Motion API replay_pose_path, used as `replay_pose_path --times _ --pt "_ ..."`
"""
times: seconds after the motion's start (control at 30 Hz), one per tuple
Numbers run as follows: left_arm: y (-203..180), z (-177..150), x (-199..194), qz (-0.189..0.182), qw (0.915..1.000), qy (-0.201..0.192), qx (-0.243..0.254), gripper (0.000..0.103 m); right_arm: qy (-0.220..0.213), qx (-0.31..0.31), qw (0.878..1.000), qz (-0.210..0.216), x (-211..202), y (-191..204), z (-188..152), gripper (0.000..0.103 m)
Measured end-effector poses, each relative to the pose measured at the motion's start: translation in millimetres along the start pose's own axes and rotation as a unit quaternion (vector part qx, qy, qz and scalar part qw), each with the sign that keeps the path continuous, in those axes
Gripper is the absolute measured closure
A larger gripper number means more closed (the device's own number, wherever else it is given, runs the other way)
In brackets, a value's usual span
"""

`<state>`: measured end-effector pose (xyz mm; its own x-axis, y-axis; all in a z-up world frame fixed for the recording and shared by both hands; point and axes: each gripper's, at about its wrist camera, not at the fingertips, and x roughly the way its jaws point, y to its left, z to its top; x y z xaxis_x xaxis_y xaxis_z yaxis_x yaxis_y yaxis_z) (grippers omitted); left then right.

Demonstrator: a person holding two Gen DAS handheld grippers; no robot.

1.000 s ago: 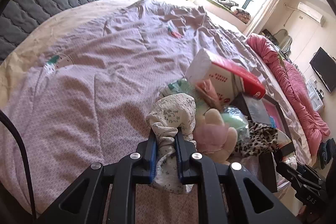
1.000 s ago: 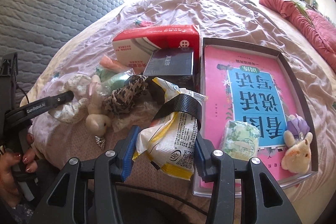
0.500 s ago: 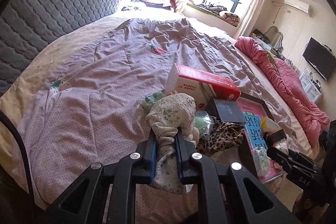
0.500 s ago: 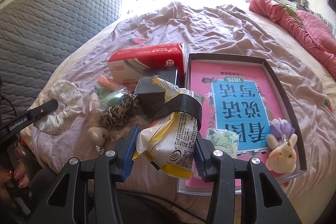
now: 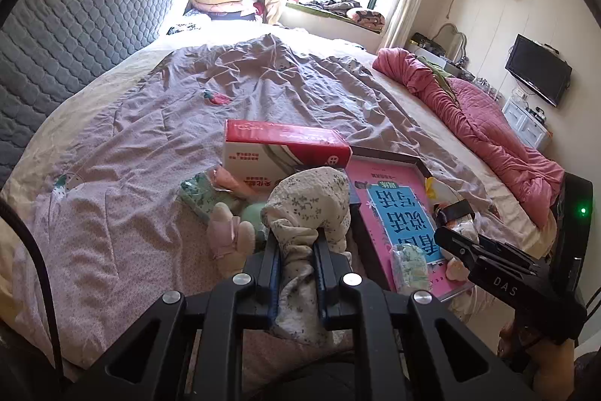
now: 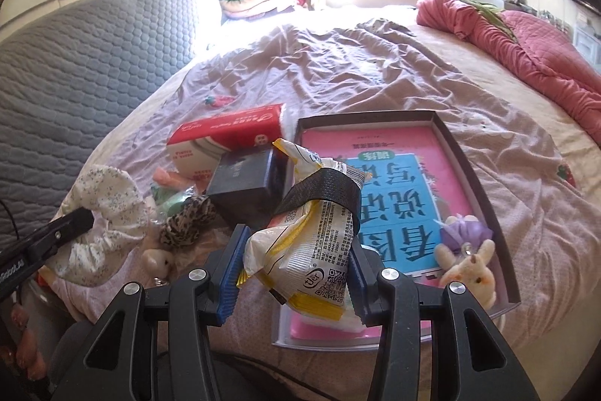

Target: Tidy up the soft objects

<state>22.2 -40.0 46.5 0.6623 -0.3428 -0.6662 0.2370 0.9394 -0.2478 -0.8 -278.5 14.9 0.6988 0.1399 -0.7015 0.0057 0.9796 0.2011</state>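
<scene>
Broadly, a bed under a wrinkled mauve quilt (image 6: 375, 70) fills the scene, with a rumpled pink blanket (image 6: 526, 36) along its far right edge. Near the bed's near edge lies a shallow dark-rimmed cardboard tray (image 6: 471, 171) lined with a pink-and-blue printed sheet; a small cream plush rabbit (image 6: 469, 273) and a lilac plush (image 6: 465, 232) sit in its near right corner. Left of the tray lies a red-and-white tissue box (image 6: 229, 134), with a dark navy box (image 6: 244, 183) just in front of it. Near left of these, a leopard-print scrunchie (image 6: 188, 220) and a pale pink plush toy (image 5: 229, 235) rest on the quilt. Left tongs (image 5: 296, 250): closed on a cream floral fabric scrunchie (image 5: 311, 198), held above the quilt beside the tray's left rim. Right tongs (image 6: 296, 269): clamped on a yellow-and-white crinkled snack packet (image 6: 311, 250) banded with black tape, over the tray's near left corner.
</scene>
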Motion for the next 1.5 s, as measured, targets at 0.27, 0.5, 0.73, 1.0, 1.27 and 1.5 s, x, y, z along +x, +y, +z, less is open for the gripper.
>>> replay_pose_path --times 0.27,0.5,0.73,1.0,1.27,1.5 --pt "-26.2 -1.7 3.9 -0.022 0.9995 0.01 0.021 0.087 -0.016 0.021 1.0 -0.014 -14.0 -22.8 -0.4 0.054" --pt "-47.9 -1.5 2.7 -0.028 0.9987 0.014 0.042 0.087 -0.025 0.03 0.999 -0.021 -22.5 -34.0 0.8 0.054" --pt "-70.8 -2.5 2.8 -0.036 0.9972 0.018 0.063 0.087 -0.035 0.039 0.998 -0.024 -29.6 -44.3 1.7 0.054" --pt "-93.2 -2.6 11.1 -0.041 0.9952 0.03 0.084 0.087 -0.043 0.049 0.997 -0.032 -36.1 -54.7 0.5 0.054" --pt "-102.9 -1.4 18.6 -0.034 0.9943 0.036 0.094 0.087 -0.053 0.045 0.997 -0.04 -41.0 -59.8 0.6 0.054" --pt "-108.6 -2.3 28.5 -0.032 0.9934 0.049 0.099 0.087 -0.057 0.055 0.996 -0.043 -42.3 -70.4 -2.4 0.054"
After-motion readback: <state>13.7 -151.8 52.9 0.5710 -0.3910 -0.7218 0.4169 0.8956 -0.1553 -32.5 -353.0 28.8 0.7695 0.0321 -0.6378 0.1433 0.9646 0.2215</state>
